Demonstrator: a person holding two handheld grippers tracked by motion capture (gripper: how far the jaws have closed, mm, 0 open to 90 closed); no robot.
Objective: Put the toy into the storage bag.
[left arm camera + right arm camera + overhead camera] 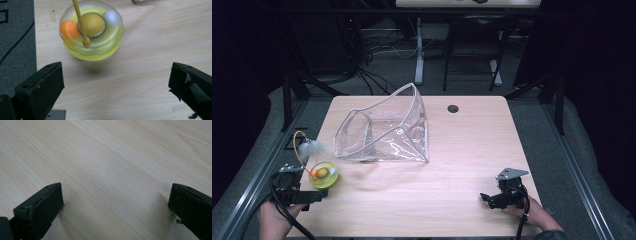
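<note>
A pale wood-grain bench (462, 150) with rounded corners carries a clear, glossy plastic bag (384, 127) with grey piping along its edges; it stands open and slumped near the far middle, its soft walls creased and shiny. A small dark round hole (453, 108) sits in the bench top to the right of the bag.

At the near left edge rests a round toy (92, 30): a yellow-green dish with a wavy rim under a clear dome, holding an orange ball (68, 28), a mustard ball (93, 23) and a pale grey ball (111, 17). A thin yellow wire (79, 18) rises from its middle, curving up to a white fluffy feather (310, 148).

The left tool (297, 192) lies just near of the toy, its blocky matte black jaws spread wide apart and empty, the toy beyond them and not touched. The right tool (494, 197) sits at the near right of the bench, well apart from everything, topped by a grey three-cornered plate; its jaws are also spread wide, with bare streaked wood between them. A hand (537, 212) grips it from below.
</note>
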